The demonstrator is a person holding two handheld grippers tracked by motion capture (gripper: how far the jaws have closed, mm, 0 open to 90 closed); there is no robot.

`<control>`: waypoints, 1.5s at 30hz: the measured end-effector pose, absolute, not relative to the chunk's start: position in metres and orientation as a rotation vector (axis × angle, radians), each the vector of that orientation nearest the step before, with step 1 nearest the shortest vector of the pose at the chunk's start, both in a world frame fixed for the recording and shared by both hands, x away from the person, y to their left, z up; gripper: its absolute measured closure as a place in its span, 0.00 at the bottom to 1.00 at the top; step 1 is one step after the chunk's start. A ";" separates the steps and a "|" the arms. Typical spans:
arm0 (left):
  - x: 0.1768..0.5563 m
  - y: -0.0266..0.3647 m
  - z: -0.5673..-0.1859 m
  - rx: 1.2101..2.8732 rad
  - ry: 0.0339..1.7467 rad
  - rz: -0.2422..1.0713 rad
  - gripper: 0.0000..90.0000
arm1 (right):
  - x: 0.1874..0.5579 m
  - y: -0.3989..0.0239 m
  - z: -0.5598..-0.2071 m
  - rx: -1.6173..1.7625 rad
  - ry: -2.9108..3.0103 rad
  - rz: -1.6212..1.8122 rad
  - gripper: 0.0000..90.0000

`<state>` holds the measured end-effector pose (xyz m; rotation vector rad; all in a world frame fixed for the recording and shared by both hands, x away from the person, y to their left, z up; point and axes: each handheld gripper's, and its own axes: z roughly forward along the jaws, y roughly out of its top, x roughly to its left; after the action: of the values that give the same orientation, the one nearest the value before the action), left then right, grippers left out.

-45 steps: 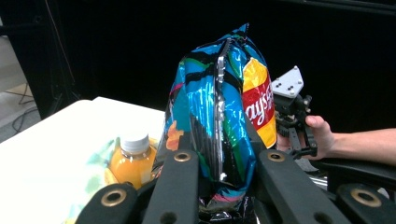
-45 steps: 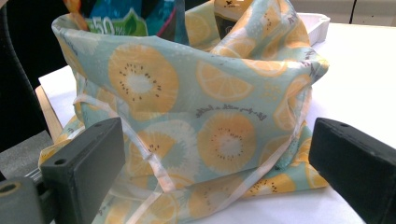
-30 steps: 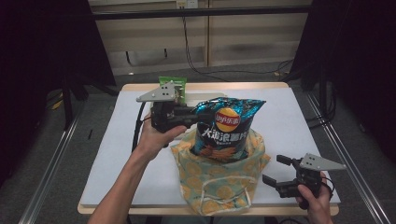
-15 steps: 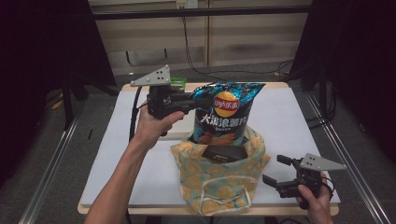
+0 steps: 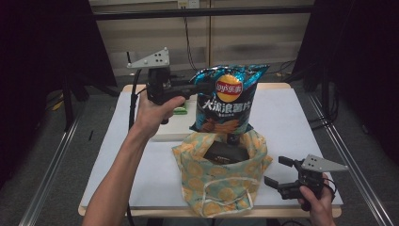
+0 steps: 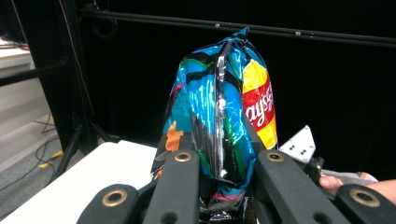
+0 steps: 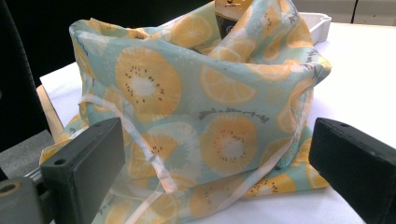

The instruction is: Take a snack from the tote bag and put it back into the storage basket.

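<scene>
White table point(image 5: 291, 117); dark room; left gripper point(image 5: 200, 88) jaws clamp chip bag point(image 5: 227, 101); right gripper point(image 5: 281, 176) jaws apart.

Chip bag point(image 5: 228, 101) sits pinched between the left fingers point(image 6: 180, 186), hanging right above the open tote point(image 5: 221, 176) on the desk point(image 5: 291, 117). Box point(image 5: 226, 151) inside the tote. Right fingers point(image 7: 84, 163) are just beside the tote, tray point(image 5: 171, 129) behind it.

Lab recording bay — black curtains point(image 5: 42, 70), metal frame rails point(image 5: 202, 12), white table point(image 5: 291, 117)

The left gripper point(image 5: 200, 87) is raised with jaws clamped, while the right gripper point(image 5: 278, 175) rests low, jaws apart.
</scene>
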<state>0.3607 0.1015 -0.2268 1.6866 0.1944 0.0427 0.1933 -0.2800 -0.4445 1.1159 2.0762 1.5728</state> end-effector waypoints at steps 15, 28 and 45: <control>0.396 0.115 -0.223 1.714 0.292 0.110 0.92 | 0.194 -0.280 -0.445 1.118 2.079 1.572 0.03; 0.428 0.129 -0.241 1.692 0.367 0.134 0.92 | 0.195 -0.279 -0.446 1.119 2.084 1.574 0.03; 0.470 0.135 -0.284 1.719 0.495 0.130 0.92 | 0.196 -0.280 -0.447 1.130 2.083 1.578 0.02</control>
<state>0.4704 0.1348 -0.2844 1.7188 0.4954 0.1305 0.1957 -0.2799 -0.4466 1.1298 2.0831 1.5780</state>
